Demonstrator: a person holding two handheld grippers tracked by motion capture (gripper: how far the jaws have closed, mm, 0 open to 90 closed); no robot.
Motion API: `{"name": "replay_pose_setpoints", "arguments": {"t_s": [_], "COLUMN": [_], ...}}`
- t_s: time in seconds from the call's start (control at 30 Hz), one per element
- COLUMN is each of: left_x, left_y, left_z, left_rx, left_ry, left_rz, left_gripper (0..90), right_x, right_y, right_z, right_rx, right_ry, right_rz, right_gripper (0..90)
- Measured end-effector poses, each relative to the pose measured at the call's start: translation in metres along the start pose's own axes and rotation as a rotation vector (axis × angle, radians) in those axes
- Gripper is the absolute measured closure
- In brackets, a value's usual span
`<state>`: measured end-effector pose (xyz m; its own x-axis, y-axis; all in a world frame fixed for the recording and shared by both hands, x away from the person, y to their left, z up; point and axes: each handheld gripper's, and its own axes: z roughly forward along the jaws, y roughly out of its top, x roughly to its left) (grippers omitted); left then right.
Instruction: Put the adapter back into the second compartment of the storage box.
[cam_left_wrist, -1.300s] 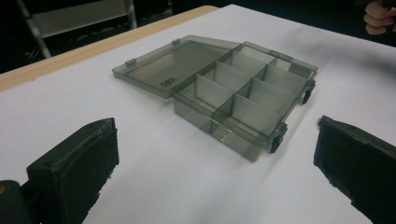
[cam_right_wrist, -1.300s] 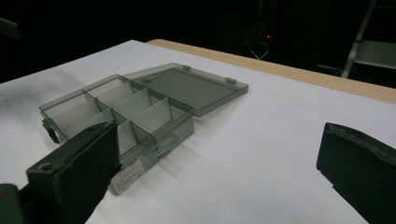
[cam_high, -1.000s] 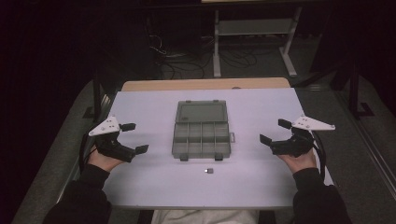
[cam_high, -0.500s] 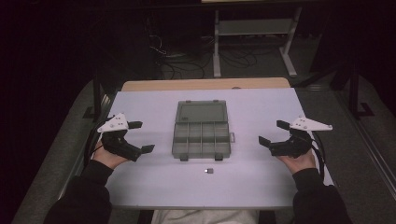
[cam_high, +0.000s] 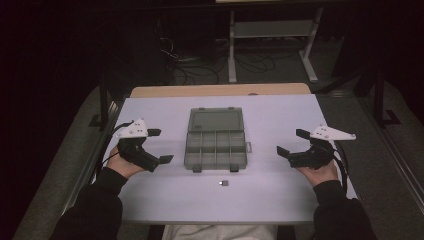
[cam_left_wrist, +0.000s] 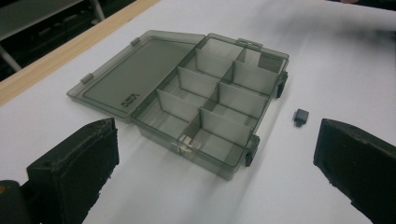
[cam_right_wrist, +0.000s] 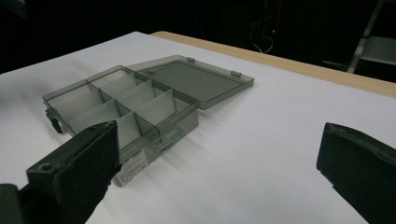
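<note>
Hand-held grippers, left (cam_high: 159, 146) and right (cam_high: 289, 142), gape beside organizer box (cam_high: 216, 138).

This looks like a lab or recording room, not a home. The room is kept dark, and only the counter (cam_high: 280, 200) is lit, its top covered with a plain white sheet over a pale wooden board (cam_high: 220, 90) that shows along the far edge. Behind it, black cables (cam_high: 200, 65) lie loose across a grey carpeted floor (cam_high: 65, 165), running toward equipment lost in shadow. A white metal stand (cam_high: 272, 35) with a shelf and splayed legs sits farther back. In the right gripper view a small red light (cam_right_wrist: 272, 31) glows among dark gear behind the counter.
</note>
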<state>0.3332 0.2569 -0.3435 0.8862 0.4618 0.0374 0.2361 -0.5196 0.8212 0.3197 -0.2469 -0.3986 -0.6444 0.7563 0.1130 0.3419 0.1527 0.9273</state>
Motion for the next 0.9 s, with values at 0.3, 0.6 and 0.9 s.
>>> {"name": "replay_pose_setpoints", "arguments": {"t_s": [0.3,0.6,0.9], "left_x": [-0.006,-0.014,-0.022], "left_y": [0.009,0.017,0.021], "left_z": [0.012,0.029,0.041], "left_rx": [0.033,0.076,0.109], "left_ry": [-0.025,-0.06,-0.092], "left_rz": [0.029,0.063,0.095], "left_gripper": [0.0,0.0,0.0], "right_x": [0.001,0.001,0.001], "right_y": [0.0,0.0,0.0], "right_z": [0.0,0.0,0.001], "right_rx": [0.003,0.004,0.009], "right_ry": [0.003,0.004,0.007], "right_rz": [-0.002,-0.004,-0.007], "right_gripper": [0.0,0.0,0.0]}}
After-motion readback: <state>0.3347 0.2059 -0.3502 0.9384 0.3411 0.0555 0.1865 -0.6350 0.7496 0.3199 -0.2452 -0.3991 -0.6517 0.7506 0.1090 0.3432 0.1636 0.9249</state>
